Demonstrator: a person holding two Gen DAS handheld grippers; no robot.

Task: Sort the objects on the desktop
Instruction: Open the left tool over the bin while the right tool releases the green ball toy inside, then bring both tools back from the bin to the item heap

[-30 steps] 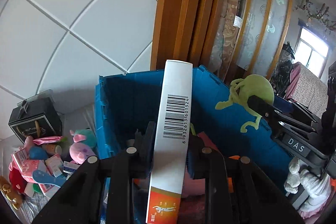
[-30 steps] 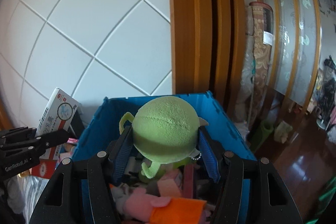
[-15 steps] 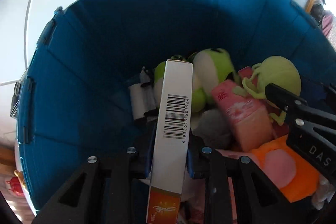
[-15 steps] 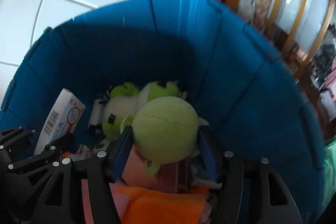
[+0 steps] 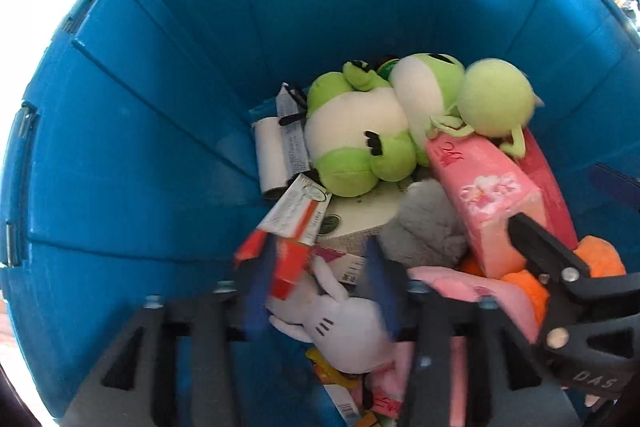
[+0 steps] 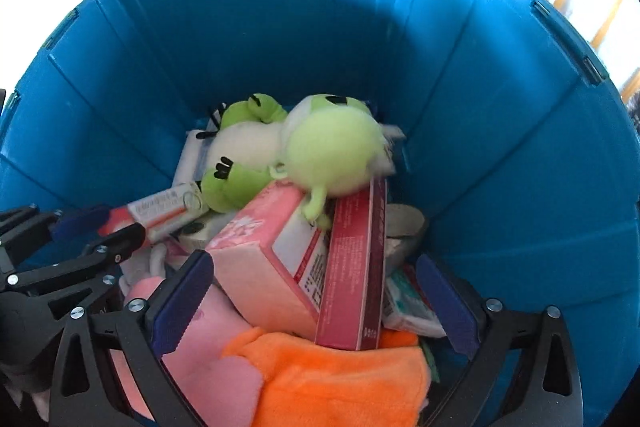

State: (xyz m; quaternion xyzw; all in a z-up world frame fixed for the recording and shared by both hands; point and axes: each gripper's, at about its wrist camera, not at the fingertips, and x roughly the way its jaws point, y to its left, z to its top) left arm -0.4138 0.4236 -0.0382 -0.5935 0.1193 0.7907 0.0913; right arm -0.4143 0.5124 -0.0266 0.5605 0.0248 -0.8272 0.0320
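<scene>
Both grippers point steeply down into a deep blue plastic bin (image 5: 168, 115) that is heaped with toys and boxes. The left gripper (image 5: 316, 291) has its jaws opening, and the long white-and-orange box (image 5: 294, 223) lies tilted just ahead of them on the pile, its lower end between the blue pads; whether a pad touches it I cannot tell. The right gripper (image 6: 316, 303) has its jaws opening wide, clear of the round green plush ball (image 6: 332, 155), which rests on the heap toward the bin's far wall, against a green-and-white frog plush (image 6: 240, 155). Below the ball a pink tissue pack (image 6: 264, 259) and a dark red box (image 6: 356, 259) lean side by side, with an orange cloth (image 6: 340, 379) at the near edge. A white plush (image 5: 344, 331) sits beneath the left gripper.
</scene>
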